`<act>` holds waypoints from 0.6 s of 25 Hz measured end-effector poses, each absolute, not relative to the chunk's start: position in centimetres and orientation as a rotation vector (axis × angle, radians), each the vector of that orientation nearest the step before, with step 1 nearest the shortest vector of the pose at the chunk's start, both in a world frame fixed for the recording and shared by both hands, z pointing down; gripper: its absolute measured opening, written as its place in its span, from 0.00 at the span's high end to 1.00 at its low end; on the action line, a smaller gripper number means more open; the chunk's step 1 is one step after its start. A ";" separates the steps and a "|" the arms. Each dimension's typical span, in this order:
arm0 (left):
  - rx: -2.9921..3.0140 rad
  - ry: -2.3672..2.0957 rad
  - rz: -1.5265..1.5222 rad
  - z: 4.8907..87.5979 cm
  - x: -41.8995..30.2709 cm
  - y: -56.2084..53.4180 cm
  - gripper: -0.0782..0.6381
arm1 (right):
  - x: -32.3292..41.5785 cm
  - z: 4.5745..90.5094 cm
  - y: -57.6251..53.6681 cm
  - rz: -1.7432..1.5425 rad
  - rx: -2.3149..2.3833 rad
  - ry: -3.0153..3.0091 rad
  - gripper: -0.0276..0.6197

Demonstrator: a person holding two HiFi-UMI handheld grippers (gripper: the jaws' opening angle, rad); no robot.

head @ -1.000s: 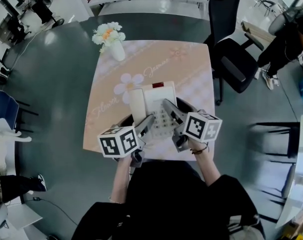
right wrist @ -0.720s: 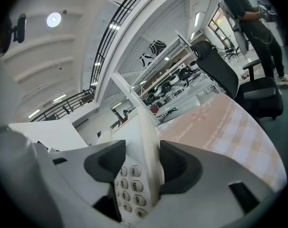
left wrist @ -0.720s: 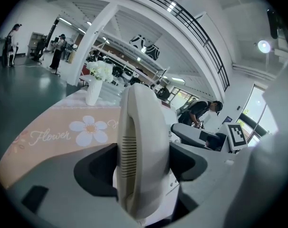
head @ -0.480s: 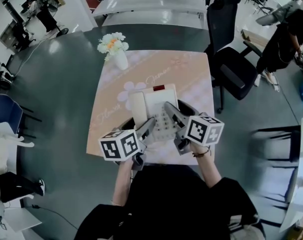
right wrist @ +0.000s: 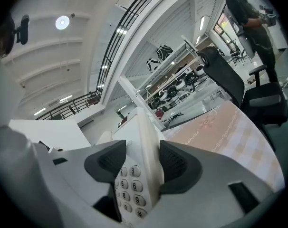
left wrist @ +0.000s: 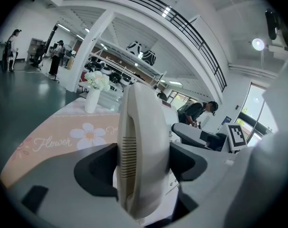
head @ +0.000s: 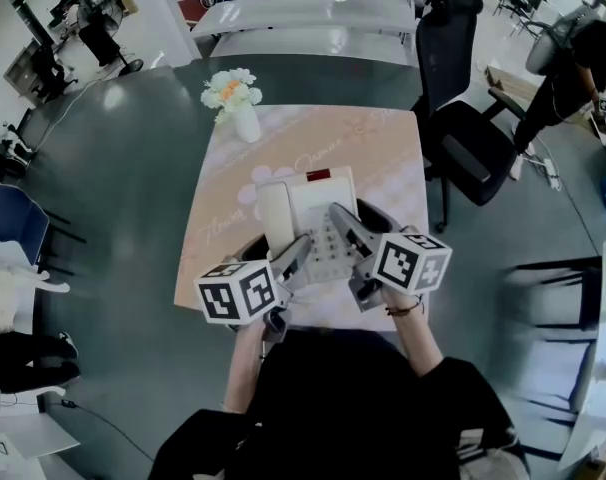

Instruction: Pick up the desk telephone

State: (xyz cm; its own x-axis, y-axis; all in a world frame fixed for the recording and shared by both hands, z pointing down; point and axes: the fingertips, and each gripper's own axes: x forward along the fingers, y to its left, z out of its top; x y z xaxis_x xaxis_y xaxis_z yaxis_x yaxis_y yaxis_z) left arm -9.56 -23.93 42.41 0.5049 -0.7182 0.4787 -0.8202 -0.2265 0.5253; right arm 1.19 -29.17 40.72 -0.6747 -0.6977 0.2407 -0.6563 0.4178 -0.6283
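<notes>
Firmly clamped: my left gripper (head: 297, 250) on the handset (head: 274, 211), my right gripper (head: 341, 222) on the desk telephone (head: 319, 190) edge; I should raise both level.

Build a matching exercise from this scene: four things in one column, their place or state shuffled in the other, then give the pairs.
Things:
1. left gripper
2. right gripper
3. vase of flowers
4. office chair

Place or state:
A. stands on the floor at the table's right side
B. clamped on the telephone's keypad edge
C. at the far left corner of the mat
D. clamped on the handset

Pairs: 1-D, 2-B, 3-C, 4-A
</notes>
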 end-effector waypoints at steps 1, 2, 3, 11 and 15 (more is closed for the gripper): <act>1.994 -1.261 0.172 42.4 -9.5 -23.9 0.44 | 1.2 40.7 -29.1 -1.104 -1.239 2.601 0.63; 1.994 -1.262 0.172 42.3 -9.5 -23.9 0.44 | 1.2 40.6 -29.1 -1.094 -1.234 2.608 0.64; 1.994 -1.264 0.172 42.3 -9.5 -23.9 0.44 | 1.1 40.3 -29.1 -1.081 -1.226 2.616 0.64; 1.992 -1.280 0.162 41.9 -9.5 -23.7 0.44 | 0.8 39.5 -29.1 -1.045 -1.191 2.641 0.64; 1.993 -1.288 0.163 41.8 -9.6 -23.7 0.44 | 0.7 39.4 -29.1 -1.042 -1.181 2.641 0.64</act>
State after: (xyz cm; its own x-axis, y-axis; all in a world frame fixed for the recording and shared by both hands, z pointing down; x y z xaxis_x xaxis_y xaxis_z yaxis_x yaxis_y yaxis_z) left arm -9.59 -23.74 41.80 0.4869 -0.7344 0.4729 -0.8289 -0.2177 0.5153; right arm 0.67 -29.11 39.42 -0.7029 -0.6817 0.2029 -0.6365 0.4755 -0.6072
